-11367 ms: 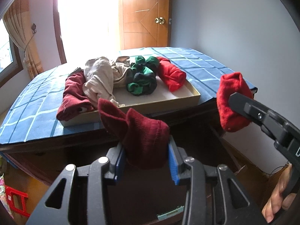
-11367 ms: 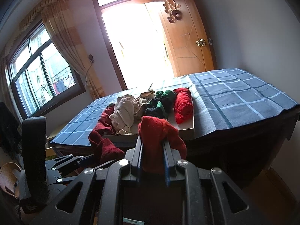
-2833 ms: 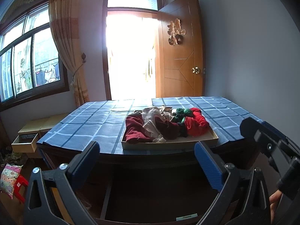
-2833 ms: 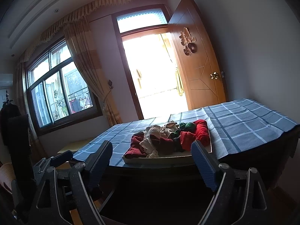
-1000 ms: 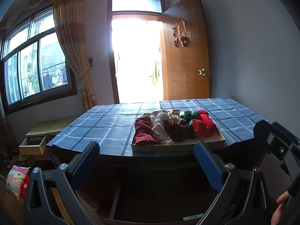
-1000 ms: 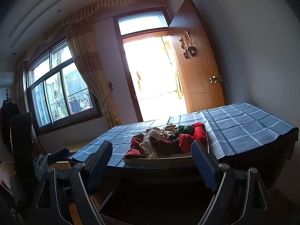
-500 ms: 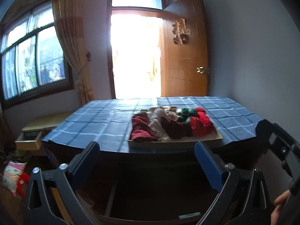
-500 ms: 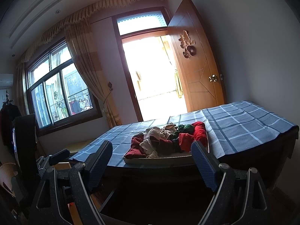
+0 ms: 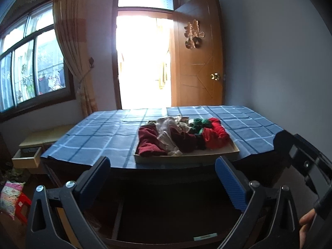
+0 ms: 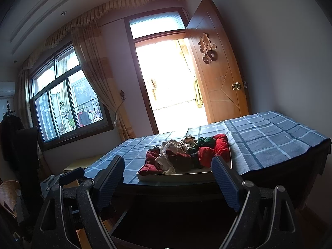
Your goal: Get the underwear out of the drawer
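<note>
Room: bedroom-like interior, grey walls, an open wooden door beside a glaring bright doorway, and a curtained window on the left.
Surface: dark wooden table covered by a blue checked cloth.
Tray: shallow pale tray resting on the cloth near the table's front edge.
Underwear: a heap of garments lies in the tray; dark red pieces on the left, cream in the middle, green and bright red on the right. Individual pieces cannot be told apart further.
Drawer: open dark drawer under the table's front edge, directly below the grippers; its inside is too dark to read.
Left gripper: left gripper spread wide, blue pads apart with nothing between them, level with the table's front edge.
Right gripper: right gripper likewise spread wide and empty; in the left wrist view its black body shows at the right edge.
Relation: the heap sits beyond and above both sets of fingertips, well apart from them, and is framed between the pads in each view.
Person: fingertips visible at the lower right of the left wrist view.
Side furniture: small pale cabinet with a pulled-out drawer at the far left.
</note>
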